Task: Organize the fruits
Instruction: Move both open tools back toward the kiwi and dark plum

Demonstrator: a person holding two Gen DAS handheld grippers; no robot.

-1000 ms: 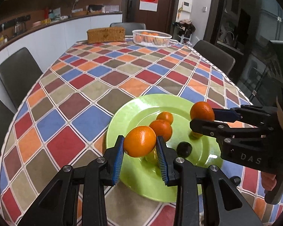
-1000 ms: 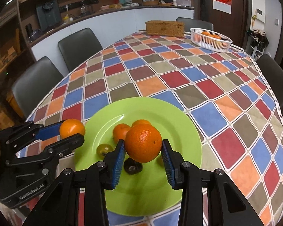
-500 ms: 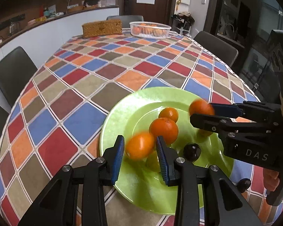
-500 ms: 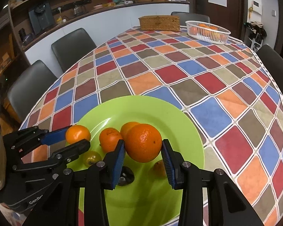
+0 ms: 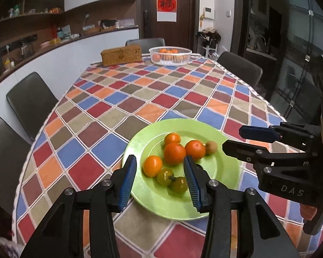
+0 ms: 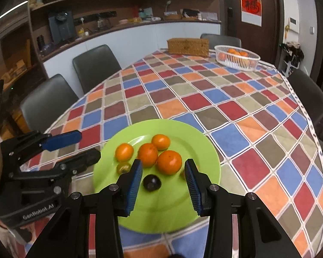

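Note:
A green plate (image 5: 161, 202) (image 6: 172, 210) at the near end of the table holds several oranges, among them one (image 5: 152, 165) by the left side and a larger one (image 6: 169, 162). Two green tomatoes (image 5: 165, 176), a dark fruit (image 6: 151, 182) and a small brown fruit (image 5: 211, 147) lie there too. My left gripper (image 5: 160, 181) (image 6: 86, 147) hangs above the plate's near left part. Its jaws are opening and nothing is between them. My right gripper (image 6: 164, 182) (image 5: 236, 140) is open and empty over the plate's right side.
A white basket (image 5: 170, 56) (image 6: 236, 60) with oranges and a wicker box (image 5: 121, 54) stand at the far end of the checked tablecloth (image 5: 140, 99). Dark chairs (image 5: 30, 101) line both long sides. A hand (image 5: 310, 212) holds the right gripper.
Both grippers let go of their oranges, which now lie on the plate. Both grippers have lifted and drawn back, and the left jaws have widened.

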